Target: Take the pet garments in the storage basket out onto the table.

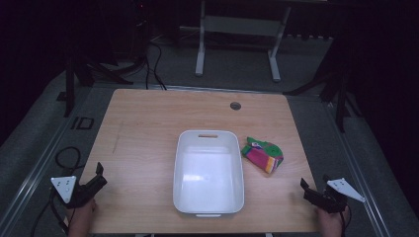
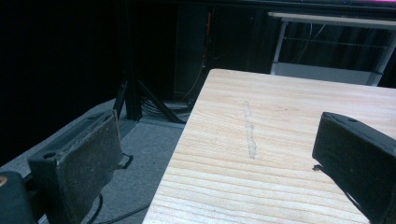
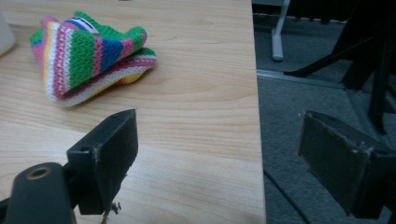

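Observation:
A white rectangular bin (image 1: 179, 168) stands empty in the middle of the wooden table (image 1: 143, 128). Just right of it lies a folded knitted cloth (image 1: 263, 154) striped in green, pink, yellow and blue, which also appears at upper left in the right gripper view (image 3: 88, 53). My left gripper (image 1: 100, 177) rests at the table's front left corner, jaws wide open over the table edge (image 2: 215, 135), holding nothing. At the front right corner my right gripper (image 1: 314, 185) is open too (image 3: 219, 128), straddling the table's right edge, short of the cloth.
A round cable hole (image 1: 235, 105) sits near the table's far edge. A pale scuff (image 2: 250, 135) marks the wood at left. Behind the table stand a white desk frame (image 1: 199, 49) and black stands (image 1: 341, 89). Cables (image 1: 64, 155) lie on the grey floor.

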